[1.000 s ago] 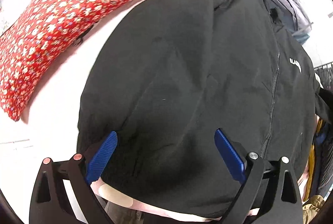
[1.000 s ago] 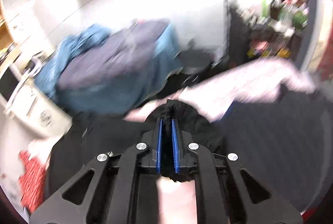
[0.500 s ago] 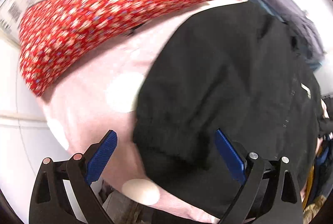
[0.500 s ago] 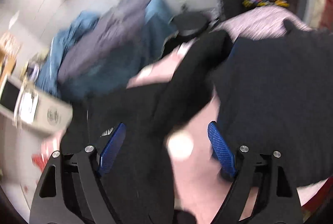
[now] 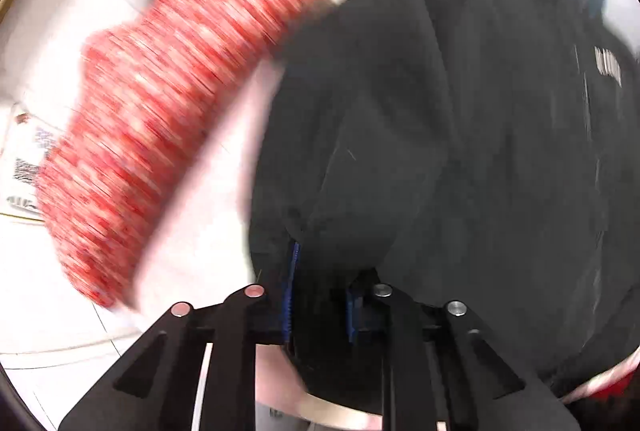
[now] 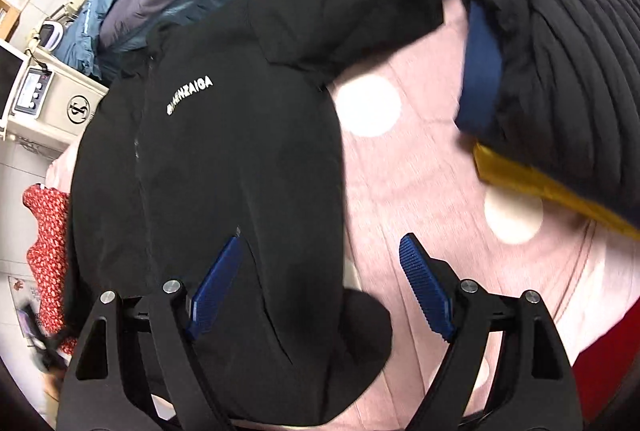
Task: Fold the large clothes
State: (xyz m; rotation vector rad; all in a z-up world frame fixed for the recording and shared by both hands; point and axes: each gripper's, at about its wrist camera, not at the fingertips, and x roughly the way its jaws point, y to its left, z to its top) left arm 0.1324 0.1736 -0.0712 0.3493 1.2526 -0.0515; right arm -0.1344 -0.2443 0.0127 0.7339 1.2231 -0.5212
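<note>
1. Your left claw [image 5: 320, 295] has just clamped shut on the near hem of the black jacket [image 5: 440, 151]; a second ago its jaws stood wide over that hem.
2. Your right claw [image 6: 320, 279] has let go of the sleeve; its jaws now gape, empty, over the jacket's lower right edge.
3. The jacket lies spread on the pink dotted bed cover [image 6: 420, 171], centre frame, logo up, so one hem corner is secured and the other is likely next.

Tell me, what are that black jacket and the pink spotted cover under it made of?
The black jacket looks like smooth, matte woven synthetic, perhaps nylon or polyester: it has a slight sheen, soft puffy creases and printed white lettering. The pink cover looks like soft, dull cotton or fleece with white dots and no shine. Neither can be told for sure.
</note>
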